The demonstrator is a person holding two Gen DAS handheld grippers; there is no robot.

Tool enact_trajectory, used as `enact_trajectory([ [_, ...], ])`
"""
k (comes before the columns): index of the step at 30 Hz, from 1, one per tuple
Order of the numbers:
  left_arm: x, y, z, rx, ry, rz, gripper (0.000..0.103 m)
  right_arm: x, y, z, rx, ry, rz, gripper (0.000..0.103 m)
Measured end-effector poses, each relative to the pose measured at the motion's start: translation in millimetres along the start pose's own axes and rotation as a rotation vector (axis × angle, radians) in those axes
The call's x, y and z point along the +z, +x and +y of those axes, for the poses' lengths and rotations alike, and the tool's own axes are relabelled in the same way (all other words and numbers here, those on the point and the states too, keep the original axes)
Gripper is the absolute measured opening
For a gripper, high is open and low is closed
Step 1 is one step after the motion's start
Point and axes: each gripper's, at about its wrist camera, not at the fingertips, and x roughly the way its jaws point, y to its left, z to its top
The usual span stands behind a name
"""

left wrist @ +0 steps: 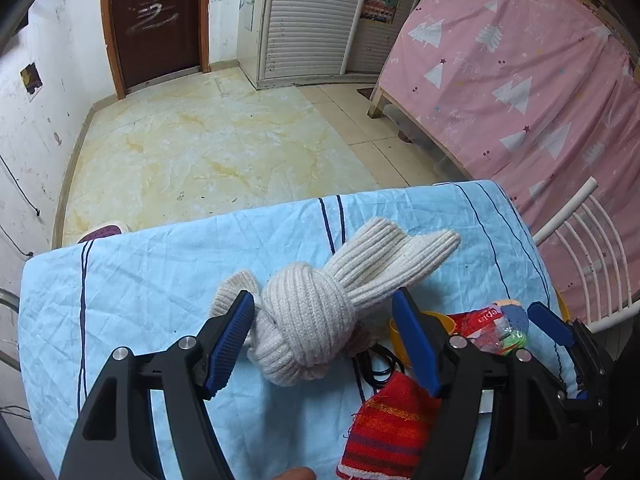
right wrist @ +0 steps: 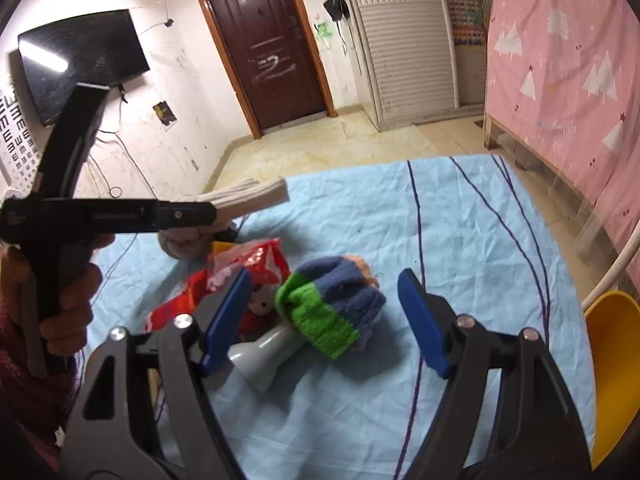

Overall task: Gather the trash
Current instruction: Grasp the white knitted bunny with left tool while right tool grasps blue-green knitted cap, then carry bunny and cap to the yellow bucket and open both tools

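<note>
On the light blue tablecloth (left wrist: 152, 280) lies a knotted cream knit bundle (left wrist: 308, 320). My left gripper (left wrist: 322, 344) stands open around the knot; its left pad is against the knit and its right pad is apart from it. A red snack wrapper (left wrist: 478, 318) lies just right of it, beside one fingertip (left wrist: 550, 322) of my right gripper. In the right wrist view my right gripper (right wrist: 324, 320) is open around a blue and green knit bundle (right wrist: 336, 308) and touches nothing. The red wrapper (right wrist: 264, 264) lies behind its left pad. The left gripper (right wrist: 212, 212) shows side-on by the cream knit (right wrist: 256, 198).
A red striped knit cloth (left wrist: 392, 428), a yellow cup (left wrist: 400, 338) and a black cord (left wrist: 376, 368) lie near the left gripper. A grey-white plastic piece (right wrist: 264, 360) lies under the blue bundle. A white chair back (left wrist: 580, 240), a yellow seat (right wrist: 612, 360) and a pink curtain (left wrist: 520, 80) stand to the right.
</note>
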Motion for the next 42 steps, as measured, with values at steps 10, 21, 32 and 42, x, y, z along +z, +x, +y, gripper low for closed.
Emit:
enact_trajectory([
  [10,-3.5,-8.0,-2.6,0.068,0.005,-0.008,0.037,-0.3,12.2,-9.3,0.029,0.046,0.062,0.032],
  [21,-2.9,-55.8,-19.7,0.099,0.013,-0.097,0.036,2.8,-33.0,-20.9,0.033,0.057,-0.068,0.029],
  [32,-5.2,-97.8,-91.7,0.084,0.108,-0.171,0.036,-9.5,-83.8,-59.0,-0.007,0.12,-0.174,0.029],
  [42,-15.6,-102.5,-189.8,0.042,0.241,-0.182,0.036,-31.1,-131.3,-123.8,-0.076,0.229,-0.261,0.029],
])
